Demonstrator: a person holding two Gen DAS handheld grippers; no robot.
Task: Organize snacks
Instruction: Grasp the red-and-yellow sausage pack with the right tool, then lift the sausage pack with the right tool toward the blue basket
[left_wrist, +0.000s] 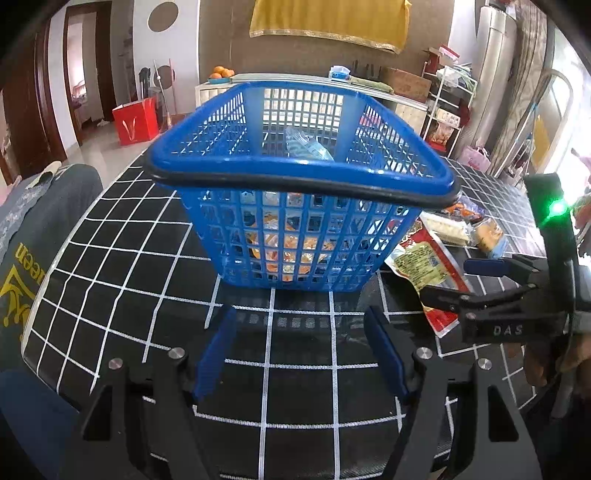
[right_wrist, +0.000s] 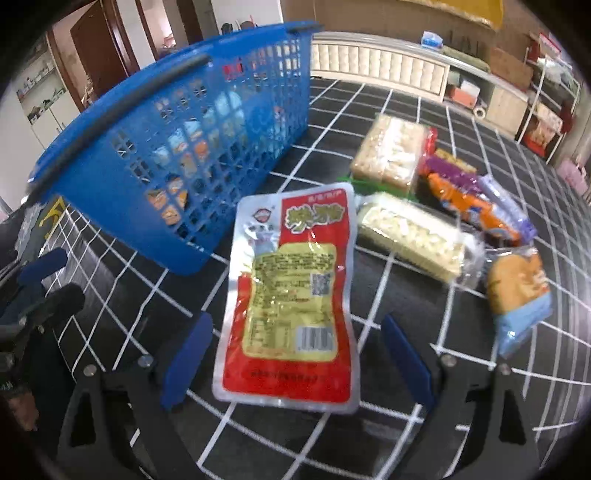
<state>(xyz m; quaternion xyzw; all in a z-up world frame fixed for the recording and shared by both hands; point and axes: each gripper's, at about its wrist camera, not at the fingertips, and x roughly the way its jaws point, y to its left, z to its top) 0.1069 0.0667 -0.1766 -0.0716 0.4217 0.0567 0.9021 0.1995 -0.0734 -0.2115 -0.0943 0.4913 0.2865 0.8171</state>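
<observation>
A blue mesh basket (left_wrist: 229, 168) (right_wrist: 96, 155) with a black handle stands on the black grid-patterned table and holds several snack packs. My left gripper (left_wrist: 301, 356) is open and empty, just in front of the basket's near wall. A red and yellow snack packet (right_wrist: 291, 295) (left_wrist: 424, 266) lies flat on the table to the right of the basket. My right gripper (right_wrist: 295, 360) (left_wrist: 458, 282) is open, one finger on each side of the packet's near end, not closed on it.
Beyond the red packet lie two white cracker packs (right_wrist: 391, 155) (right_wrist: 410, 236), an orange and purple pack (right_wrist: 476, 206) and a blue-wrapped bread pack (right_wrist: 521, 291). A person's grey shirt (left_wrist: 40, 236) is at the table's left edge. Shelves and a cabinet stand behind.
</observation>
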